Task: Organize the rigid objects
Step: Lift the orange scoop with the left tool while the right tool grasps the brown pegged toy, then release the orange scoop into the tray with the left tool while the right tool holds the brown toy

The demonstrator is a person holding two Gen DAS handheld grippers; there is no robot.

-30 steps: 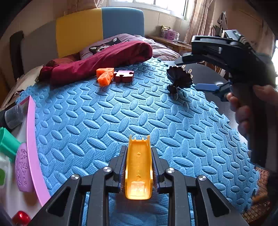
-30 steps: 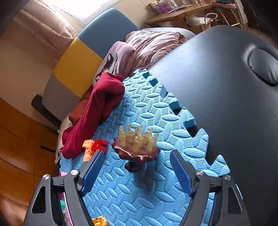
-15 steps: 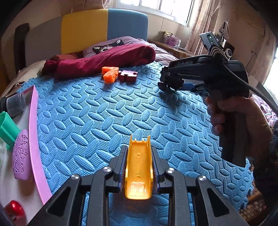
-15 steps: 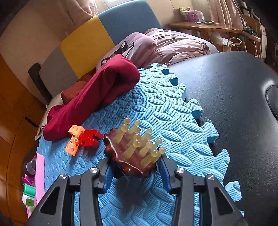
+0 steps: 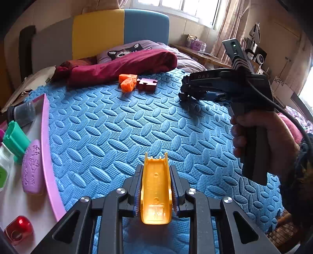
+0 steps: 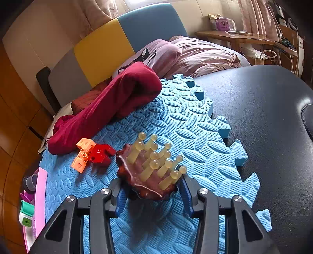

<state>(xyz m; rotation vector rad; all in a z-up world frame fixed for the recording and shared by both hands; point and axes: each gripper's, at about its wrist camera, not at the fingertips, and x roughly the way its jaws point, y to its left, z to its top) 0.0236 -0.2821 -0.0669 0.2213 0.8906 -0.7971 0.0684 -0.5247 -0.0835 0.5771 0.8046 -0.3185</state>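
My right gripper (image 6: 151,192) has just closed its fingers on the brown peg toy (image 6: 148,172), which sits square between them. My left gripper (image 5: 156,190) pinches the yellow piece (image 5: 156,192) lengthwise; the pink tray (image 5: 47,148) lies to its left.

Daylight is coming through a curtained window (image 5: 187,7) behind a yellow-and-blue headboard (image 5: 119,33); a wooden desk (image 6: 234,37) is standing beside the bed (image 6: 195,56), wood panelling (image 6: 13,109) lining the left wall.

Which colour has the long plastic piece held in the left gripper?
Yellow-orange piece, clearest in the left wrist view.
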